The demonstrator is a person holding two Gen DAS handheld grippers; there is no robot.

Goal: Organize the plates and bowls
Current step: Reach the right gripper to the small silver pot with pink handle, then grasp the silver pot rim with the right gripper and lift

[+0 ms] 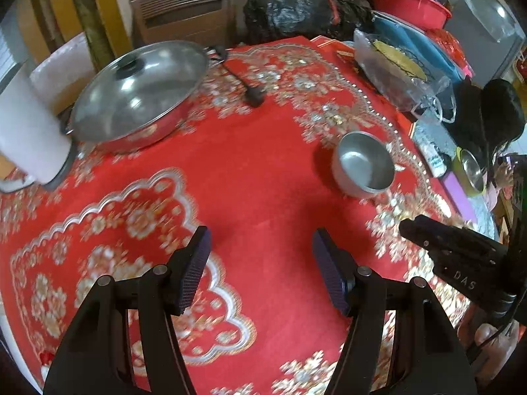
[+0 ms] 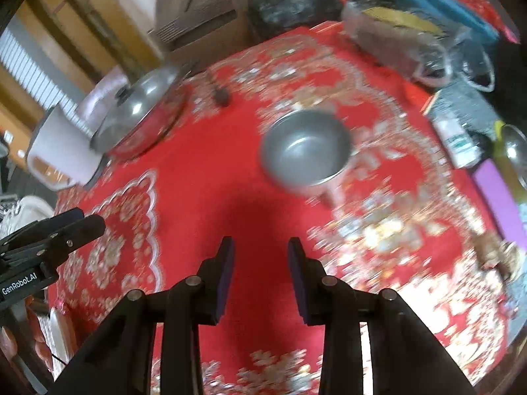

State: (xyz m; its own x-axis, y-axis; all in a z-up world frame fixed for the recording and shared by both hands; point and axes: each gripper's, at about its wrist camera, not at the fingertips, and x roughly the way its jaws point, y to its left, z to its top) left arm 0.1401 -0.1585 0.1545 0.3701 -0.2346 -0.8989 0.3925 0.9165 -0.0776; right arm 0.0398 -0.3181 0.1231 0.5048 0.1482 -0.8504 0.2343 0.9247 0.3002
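Note:
A small steel bowl stands upright and empty on the red patterned tablecloth, right of centre. My left gripper is open and empty, above the cloth, well short and left of the bowl. My right gripper is open and empty, with the bowl straight ahead of it and apart. The right gripper also shows at the right edge of the left wrist view. The left gripper shows at the left edge of the right wrist view. The right wrist view is blurred.
A large steel pan with a glass lid sits at the back left, beside a white appliance. A black plug and cord lie behind. Bags, a red basin and another steel bowl crowd the right side.

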